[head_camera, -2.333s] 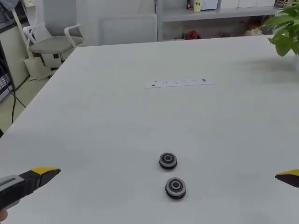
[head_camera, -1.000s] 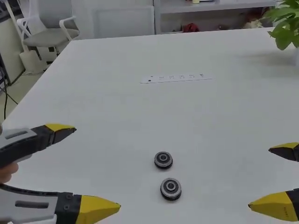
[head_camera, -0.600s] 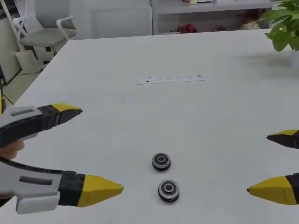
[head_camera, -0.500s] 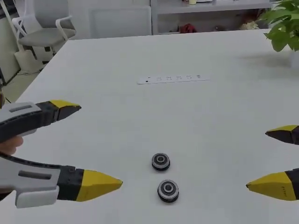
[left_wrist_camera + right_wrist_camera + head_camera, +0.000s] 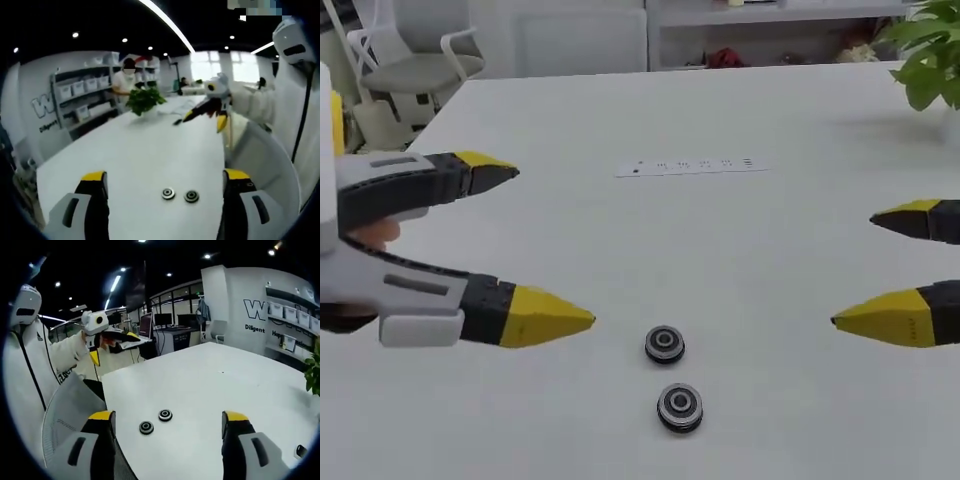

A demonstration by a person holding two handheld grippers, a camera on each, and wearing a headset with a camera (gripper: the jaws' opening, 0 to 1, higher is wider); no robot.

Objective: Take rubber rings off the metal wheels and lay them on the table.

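Observation:
Two small metal wheels with dark rubber rings lie flat on the white table (image 5: pixel 740 260), close together: the far wheel (image 5: pixel 665 345) (image 5: pixel 168 193) (image 5: pixel 165 415) and the near wheel (image 5: pixel 680 408) (image 5: pixel 191 196) (image 5: pixel 146 427). My left gripper (image 5: pixel 550 246) (image 5: pixel 165 176) hovers open to the left of them, its yellow-tipped jaws wide apart and empty. Off to their right, my right gripper (image 5: pixel 855 270) (image 5: pixel 167 415) is open and holds nothing. Each gripper faces the other across the wheels: the right gripper (image 5: pixel 205 107) is in the left gripper view and the left gripper (image 5: pixel 120 337) in the right gripper view.
A white power strip (image 5: pixel 690 166) lies flat farther back on the table. A potted plant (image 5: pixel 925 60) stands at the far right corner. A white chair (image 5: pixel 410 70) and shelves are beyond the far edge. A person (image 5: pixel 125 82) stands by the shelves.
Both grippers have come farther into the head view, up and toward the wheels, jaws still open. The two wheels have not moved on the table.

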